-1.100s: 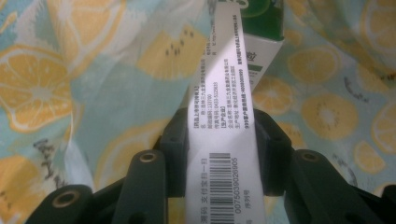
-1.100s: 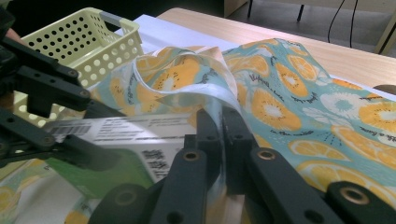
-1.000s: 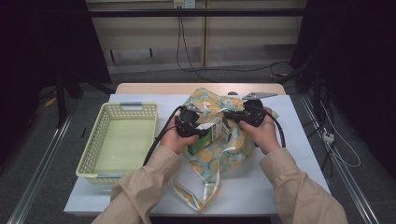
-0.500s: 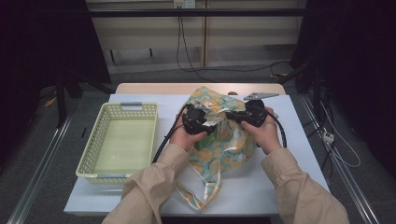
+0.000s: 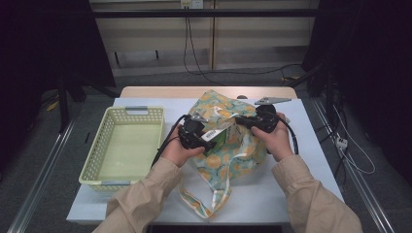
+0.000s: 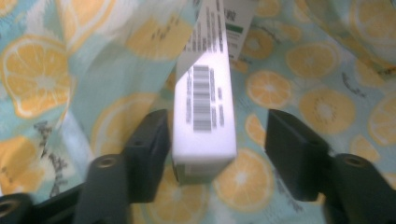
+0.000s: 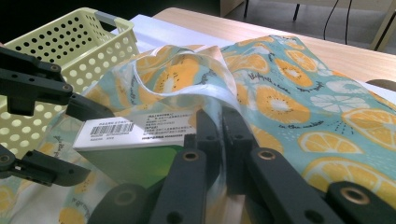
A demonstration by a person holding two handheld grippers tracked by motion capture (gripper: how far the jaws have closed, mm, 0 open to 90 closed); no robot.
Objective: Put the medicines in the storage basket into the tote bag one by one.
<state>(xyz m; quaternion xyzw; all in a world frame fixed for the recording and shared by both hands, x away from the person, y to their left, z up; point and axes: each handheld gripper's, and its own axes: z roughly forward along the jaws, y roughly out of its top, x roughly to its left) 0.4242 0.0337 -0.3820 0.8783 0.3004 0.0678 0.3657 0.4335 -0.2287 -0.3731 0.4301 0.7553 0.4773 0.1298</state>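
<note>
A: Step: box (image 6: 204, 100) half out of the bag (image 5: 228, 145). Your right gripper (image 7: 222, 126) pinches the bag's rim; your left gripper (image 6: 212, 156) has just opened, spread around the box.

B: Next?

A: Probably re-close, then lift to the basket (image 5: 124, 145). The left gripper view shows the gap; the high view doesn't.

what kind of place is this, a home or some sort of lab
Most likely a lab or recording studio, not a home: black curtains close in the table, cables trail across the bare floor, and metal rails flank the table.
</note>
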